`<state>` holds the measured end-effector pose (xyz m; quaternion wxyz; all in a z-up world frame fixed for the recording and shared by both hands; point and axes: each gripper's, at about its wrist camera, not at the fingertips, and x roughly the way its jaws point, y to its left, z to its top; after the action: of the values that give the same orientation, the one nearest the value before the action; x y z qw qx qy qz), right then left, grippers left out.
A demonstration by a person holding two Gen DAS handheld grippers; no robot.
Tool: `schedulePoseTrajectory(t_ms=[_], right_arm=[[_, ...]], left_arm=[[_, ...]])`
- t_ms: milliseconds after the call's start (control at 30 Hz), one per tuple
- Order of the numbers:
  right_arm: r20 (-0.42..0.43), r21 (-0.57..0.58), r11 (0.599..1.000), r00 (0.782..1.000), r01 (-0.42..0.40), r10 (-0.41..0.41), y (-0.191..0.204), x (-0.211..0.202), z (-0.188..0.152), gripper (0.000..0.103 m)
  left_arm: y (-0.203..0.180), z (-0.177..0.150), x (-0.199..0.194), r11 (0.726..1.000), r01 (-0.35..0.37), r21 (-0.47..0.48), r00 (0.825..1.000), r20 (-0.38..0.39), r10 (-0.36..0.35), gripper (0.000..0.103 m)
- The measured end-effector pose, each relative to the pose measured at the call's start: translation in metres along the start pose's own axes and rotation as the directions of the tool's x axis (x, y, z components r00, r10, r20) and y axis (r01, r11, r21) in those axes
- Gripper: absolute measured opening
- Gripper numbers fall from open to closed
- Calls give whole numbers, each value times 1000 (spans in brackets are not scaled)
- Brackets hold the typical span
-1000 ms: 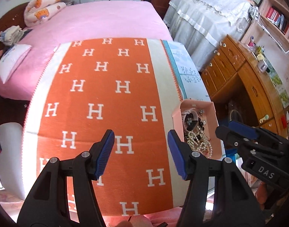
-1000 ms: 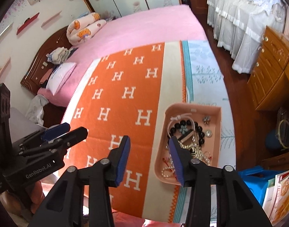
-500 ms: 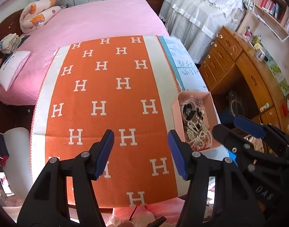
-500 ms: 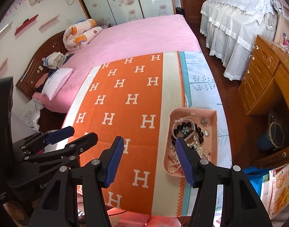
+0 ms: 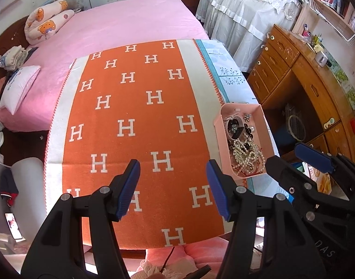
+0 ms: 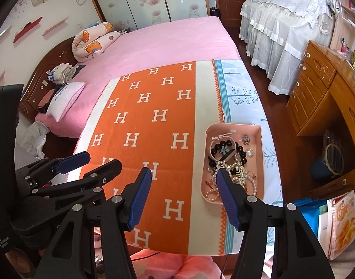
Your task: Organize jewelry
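Note:
A pink tray (image 5: 241,107) (image 6: 235,126) sits on the cream border of an orange H-patterned blanket (image 5: 135,107) (image 6: 144,116), near the table's right edge. It holds a tangle of jewelry (image 5: 244,153) (image 6: 230,162): pearl strands, a black bead bracelet, brooches, a pink band. My left gripper (image 5: 173,162) (image 6: 96,162) hovers open over the orange cloth, left of the tray, with nothing between its pads. My right gripper (image 6: 184,171) (image 5: 295,158) is open and empty too; its right finger (image 6: 226,193) overlaps the tray's near part in the picture, above it.
The blanket lies on a table with a blue-and-white cloth (image 6: 242,88). A pink bed (image 5: 121,23) lies beyond it. A wooden dresser (image 5: 305,88) stands to the right, and a blue bag and a printed box (image 6: 342,218) sit on the floor.
The right gripper's jaws have widened, and it has pulled back and up, so the tray looks smaller and farther. The left gripper has barely shifted, with a slight roll.

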<state>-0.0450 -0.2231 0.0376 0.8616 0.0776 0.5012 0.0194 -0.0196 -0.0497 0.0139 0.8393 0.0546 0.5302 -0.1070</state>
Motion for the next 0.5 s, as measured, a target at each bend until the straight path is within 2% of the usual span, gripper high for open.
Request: schedulePoseTrajectory(t_ms=[500], right_arm=[[-10,10,1000,1000,3,-3,8,-3,-10,59]], left_arm=[[8,-10,-14,999,-36,8,999,19,35,56]])
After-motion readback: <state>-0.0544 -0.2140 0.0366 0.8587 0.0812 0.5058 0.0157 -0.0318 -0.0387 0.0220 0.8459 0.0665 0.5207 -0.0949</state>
